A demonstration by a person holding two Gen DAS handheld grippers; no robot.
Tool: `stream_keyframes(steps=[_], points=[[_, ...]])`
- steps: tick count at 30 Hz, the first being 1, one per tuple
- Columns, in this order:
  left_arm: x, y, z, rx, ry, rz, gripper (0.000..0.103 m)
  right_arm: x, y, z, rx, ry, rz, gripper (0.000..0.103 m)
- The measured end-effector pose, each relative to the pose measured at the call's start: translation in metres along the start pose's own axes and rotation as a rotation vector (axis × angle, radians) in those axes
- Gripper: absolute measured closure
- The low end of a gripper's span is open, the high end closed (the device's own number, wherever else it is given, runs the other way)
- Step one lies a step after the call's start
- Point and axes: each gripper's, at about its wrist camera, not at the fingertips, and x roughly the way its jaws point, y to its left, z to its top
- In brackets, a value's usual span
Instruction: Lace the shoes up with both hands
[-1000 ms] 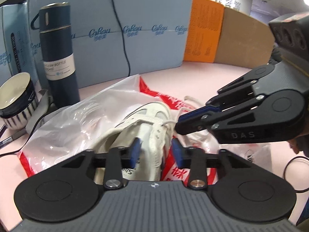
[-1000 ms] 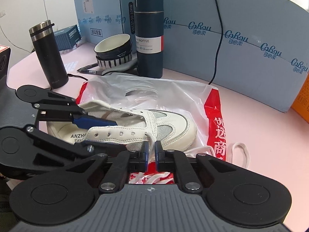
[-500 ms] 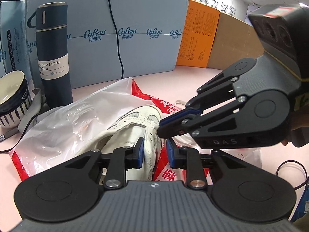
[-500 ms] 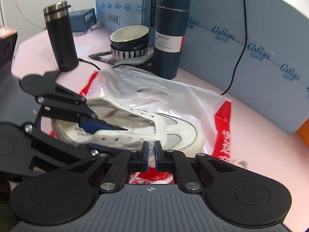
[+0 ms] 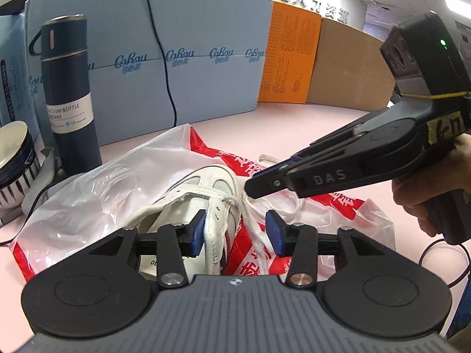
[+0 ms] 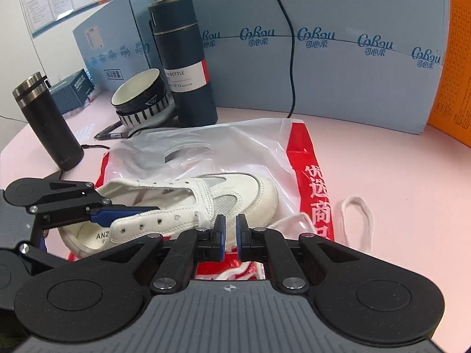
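A white sneaker [image 5: 206,182] lies on a red-and-white plastic bag [image 5: 88,200], toe pointing away. My left gripper [image 5: 235,229] straddles its eyelet flap; the flap rests against the left pad, the right pad stands clear, and the jaws are opening. A white lace [image 5: 259,247] hangs between those pads and runs up to my right gripper [image 5: 250,189], which is shut on it just above the flap. In the right wrist view the right gripper [image 6: 231,235] hovers beside the sneaker [image 6: 235,188], the left gripper [image 6: 132,223] reaches into the shoe's opening, and the lace's loose loop [image 6: 356,220] lies on the table.
A dark blue vacuum bottle [image 6: 182,58], a striped bowl [image 6: 141,97] and a dark metal flask [image 6: 47,123] stand behind the bag [image 6: 235,141]. Blue boards with a black cable [image 5: 164,58] and an orange board [image 5: 288,58] wall the back. A hand [image 5: 426,194] holds the right gripper.
The left jaws have spread wider and no longer pinch the eyelet flap. The right gripper has rolled and shifted slightly, still holding the lace.
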Motion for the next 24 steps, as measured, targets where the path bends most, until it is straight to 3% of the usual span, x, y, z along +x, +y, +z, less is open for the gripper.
stream_keyframes(steps=[6, 15, 24], points=[[0.0, 0.0, 0.0, -0.001, -0.004, -0.014, 0.061, 0.01, 0.007, 0.005, -0.048, 0.019, 0.009, 0.096], [0.0, -0.007, -0.001, 0.026, -0.009, -0.057, 0.047, 0.016, 0.034, 0.009, -0.196, 0.055, -0.037, 0.096], [0.002, -0.012, -0.002, 0.046, 0.005, -0.065, 0.044, 0.025, 0.046, 0.011, -0.221, 0.072, -0.063, 0.096]])
